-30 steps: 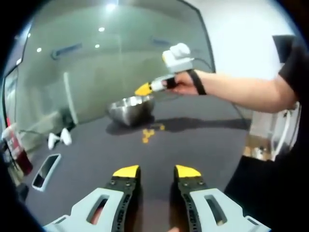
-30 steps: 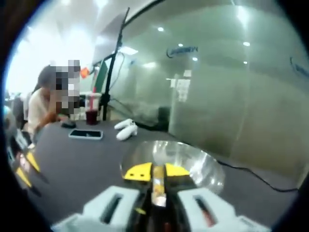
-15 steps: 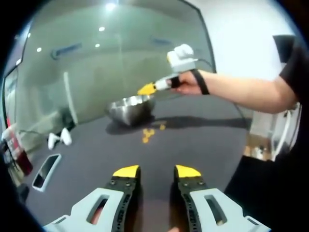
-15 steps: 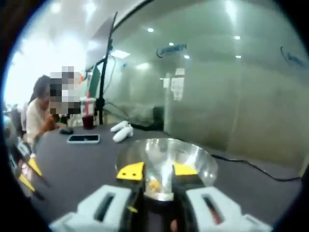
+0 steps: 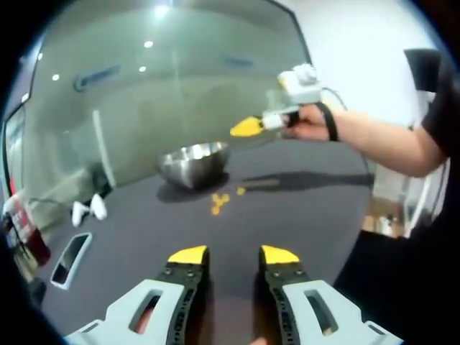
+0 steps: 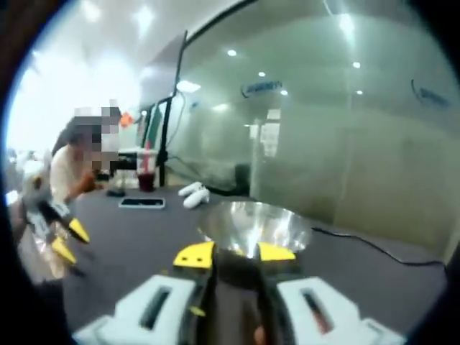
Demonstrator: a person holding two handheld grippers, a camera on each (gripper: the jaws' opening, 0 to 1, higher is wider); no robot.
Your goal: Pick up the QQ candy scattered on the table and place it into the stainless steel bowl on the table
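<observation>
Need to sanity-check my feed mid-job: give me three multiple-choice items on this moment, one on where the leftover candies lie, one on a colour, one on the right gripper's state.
1. Where do the loose candies lie?
A. Inside the bowl
B. On the table just in front of the stainless steel bowl
C. Beside the phone

2. What colour are the tips of the left gripper?
A. Yellow
B. Red
C. Blue

3. How is the right gripper?
A. Shut on a candy
B. Shut on the bowl's rim
C. Open, nothing between its fingers

Answers: 1 B, the left gripper view shows the orange pieces on the dark table near the bowl. 2 A, yellow caps end both fingers. 3 C, the right gripper view shows an empty gap.
</observation>
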